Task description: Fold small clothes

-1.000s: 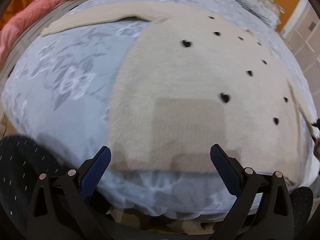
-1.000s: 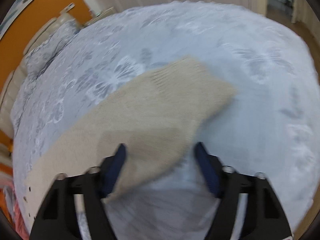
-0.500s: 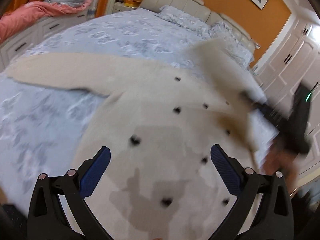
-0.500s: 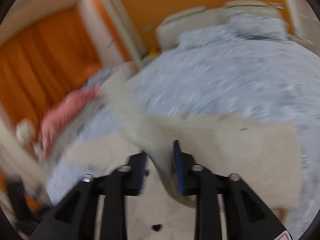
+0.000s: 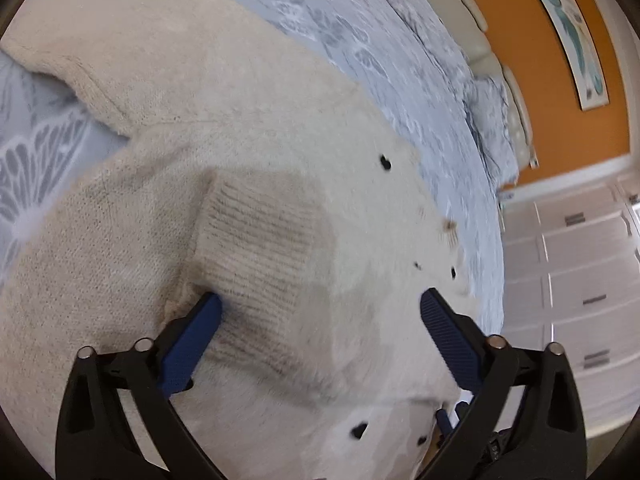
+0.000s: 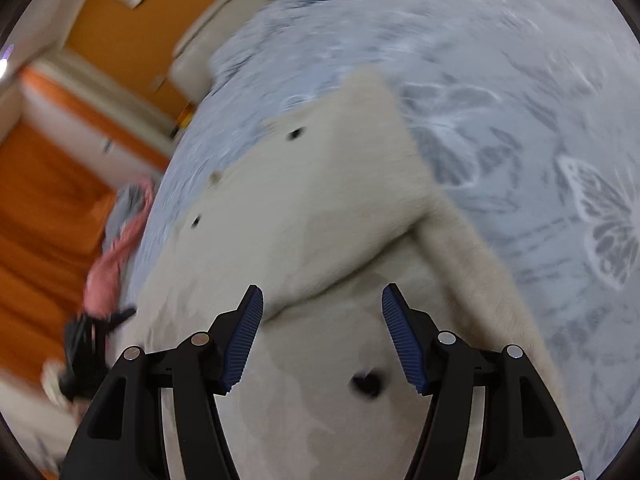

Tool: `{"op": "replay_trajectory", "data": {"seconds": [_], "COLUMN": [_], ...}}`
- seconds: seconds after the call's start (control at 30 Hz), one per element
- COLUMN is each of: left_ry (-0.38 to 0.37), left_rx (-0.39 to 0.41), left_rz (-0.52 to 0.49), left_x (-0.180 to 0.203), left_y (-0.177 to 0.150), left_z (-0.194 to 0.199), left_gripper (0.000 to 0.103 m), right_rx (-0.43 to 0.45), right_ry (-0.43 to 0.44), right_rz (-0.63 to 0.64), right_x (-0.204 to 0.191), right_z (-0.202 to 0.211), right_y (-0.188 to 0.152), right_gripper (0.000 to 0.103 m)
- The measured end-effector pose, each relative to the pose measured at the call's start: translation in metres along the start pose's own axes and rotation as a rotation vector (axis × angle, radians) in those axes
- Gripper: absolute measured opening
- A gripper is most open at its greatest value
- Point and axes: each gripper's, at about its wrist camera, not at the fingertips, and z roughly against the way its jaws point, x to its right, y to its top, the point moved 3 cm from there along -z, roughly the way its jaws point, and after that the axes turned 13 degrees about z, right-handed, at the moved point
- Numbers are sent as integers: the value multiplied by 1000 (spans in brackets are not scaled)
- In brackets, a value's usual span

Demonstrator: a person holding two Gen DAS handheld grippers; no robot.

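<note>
A cream knitted sweater (image 5: 280,128) dotted with small black hearts (image 5: 385,162) lies spread on a bed's blue-grey butterfly-print cover (image 5: 360,40), its body flat on the cover near the bed's near edge and one sleeve (image 5: 80,40) stretched out toward the bed's side. A second sleeve has been laid back across the sweater's body, its ribbed cuff (image 5: 260,240) resting on the knit.

The left gripper (image 5: 320,304) hovers low over that ribbed cuff, its jaws wide but closing; the cuff sits between the blue pads (image 5: 192,340), one pad tip touching the cuff's edge, the other standing clear of the fabric, so nothing is gripped.

From the right wrist view, the right gripper (image 6: 322,300) hangs above the sweater (image 6: 320,208) beside the edge of the folded-over sleeve (image 6: 340,168), jaws opening and holding nothing; a black heart (image 6: 366,384) shows on the knit below them. The other gripper appears as a dark blur at the far side of the sweater (image 6: 86,356).

Beyond the bed's head end stand pillows (image 5: 488,112), a padded cream headboard (image 5: 464,4) and an orange wall with a framed picture (image 5: 568,32); white cabinet doors (image 5: 580,280) line one side. Pink bedding (image 6: 116,256) and orange curtains (image 6: 36,216) lie past the bed's opposite side.
</note>
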Motion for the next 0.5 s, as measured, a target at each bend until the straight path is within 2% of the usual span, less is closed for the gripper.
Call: {"op": "replay_trajectory", "data": {"seconds": [0.03,0.07,0.1,0.13,0.17,0.2,0.27,0.37,0.43,0.47,0.5], "left_ry": [-9,-37,-67,-81,-89,-114,-184,-293,-294,-278,-236], "left_rx": [4,-10,-33,-28,-6,18,74,174,164,134,89], "left_rz": [-10,-31,-50,-71,-103,-147,-217,-350,-400,-393,-356], "left_x": [5,10,19,30,43,63,98,157,172,167,147], "left_y": [1,4,7,12,17,23,36,47,51,48,42], "left_z": [-3,-5,-9,-8,-5,1,20,59,64,60,53], "left_gripper": [64,32,12,5,1,0,0,1,3,23,58], "right_rx": [1,11,23,35,48,60,154,350,413,397,357], "right_ry": [8,28,42,44,39,33,38,51,41,17,-14], "right_rz": [-25,-50,-65,-71,-62,-49,-12,46,50,56,61], "right_x": [3,3,2,-1,-5,-10,-20,-47,-48,-44,-38], "right_z": [-6,-12,-19,-21,-23,-22,-9,33,40,32,21], "right_y": [4,10,16,22,31,38,61,89,89,85,83], "right_gripper": [62,60,56,36,12,9,9,9,9,9,9]}}
